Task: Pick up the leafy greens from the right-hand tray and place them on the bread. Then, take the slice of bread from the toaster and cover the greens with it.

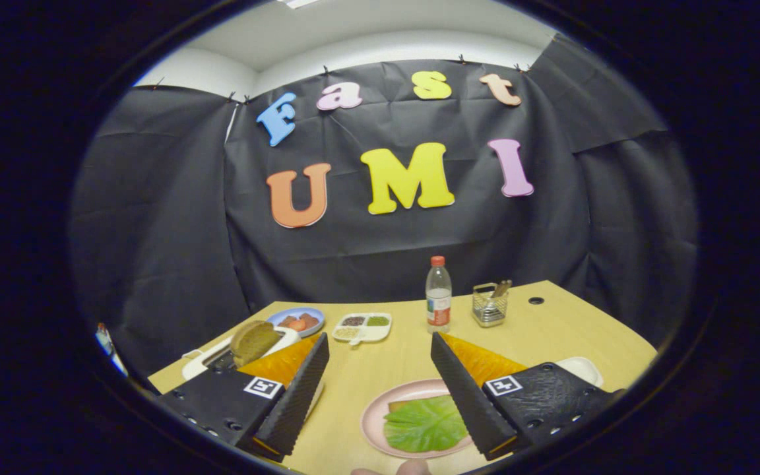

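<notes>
With the greens (425,425) lying on the bread on the pink plate (373,412), my gripper (380,389) gaped wide and empty, so I judged squaring up to the toaster's (205,359) upright slice (253,341) best.

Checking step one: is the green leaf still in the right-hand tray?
No, the green leaf lies on the bread on the pink plate, between the open gripper fingers.

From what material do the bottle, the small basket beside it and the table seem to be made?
Bottle: probably clear plastic, see-through body with a coloured cap. Basket: likely metal wire mesh, since it looks shiny and open. Table: seems to be light wood or wood-look laminate, smooth and matte; the pictures cannot settle which. The gripper is open, with nothing between its fingers.
</notes>
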### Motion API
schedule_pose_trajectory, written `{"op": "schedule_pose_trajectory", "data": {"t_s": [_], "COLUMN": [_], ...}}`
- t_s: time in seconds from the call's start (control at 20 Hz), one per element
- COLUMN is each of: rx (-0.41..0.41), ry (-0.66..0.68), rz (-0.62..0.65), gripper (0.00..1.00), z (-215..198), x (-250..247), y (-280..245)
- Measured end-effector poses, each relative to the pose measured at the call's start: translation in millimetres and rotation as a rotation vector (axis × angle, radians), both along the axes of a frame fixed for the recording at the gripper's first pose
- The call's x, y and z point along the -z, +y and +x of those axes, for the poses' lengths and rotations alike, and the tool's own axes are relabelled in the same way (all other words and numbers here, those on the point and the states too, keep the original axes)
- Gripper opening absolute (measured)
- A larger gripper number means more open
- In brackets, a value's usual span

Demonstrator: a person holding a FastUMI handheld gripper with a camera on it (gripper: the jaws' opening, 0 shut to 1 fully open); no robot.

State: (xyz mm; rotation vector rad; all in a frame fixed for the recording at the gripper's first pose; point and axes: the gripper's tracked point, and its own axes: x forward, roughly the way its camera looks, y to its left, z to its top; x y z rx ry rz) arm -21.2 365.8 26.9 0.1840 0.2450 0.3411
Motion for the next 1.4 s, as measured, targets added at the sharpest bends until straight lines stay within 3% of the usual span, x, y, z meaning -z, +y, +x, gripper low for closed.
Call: {"op": "schedule_pose_trajectory", "data": {"t_s": [0.4, 0.75, 0.85, 1.2, 1.25, 1.3, 1.4], "rx": [-0.087, -0.074, -0.075, -0.068, -0.078, -0.087, -0.097], "ry": [0.052, 0.112, 0.142, 0.186, 0.19, 0.187, 0.156], "rz": [-0.022, -0.058, -0.06, -0.068, -0.054, -0.049, -0.022], "gripper": [0.96, 0.94, 0.87, 0.18, 0.18, 0.09, 0.09], "z": [-2, 13, 15, 15, 14, 12, 12], "x": [14, 37, 44, 50, 48, 43, 24], "y": [130, 168, 173, 174, 178, 177, 174]}}
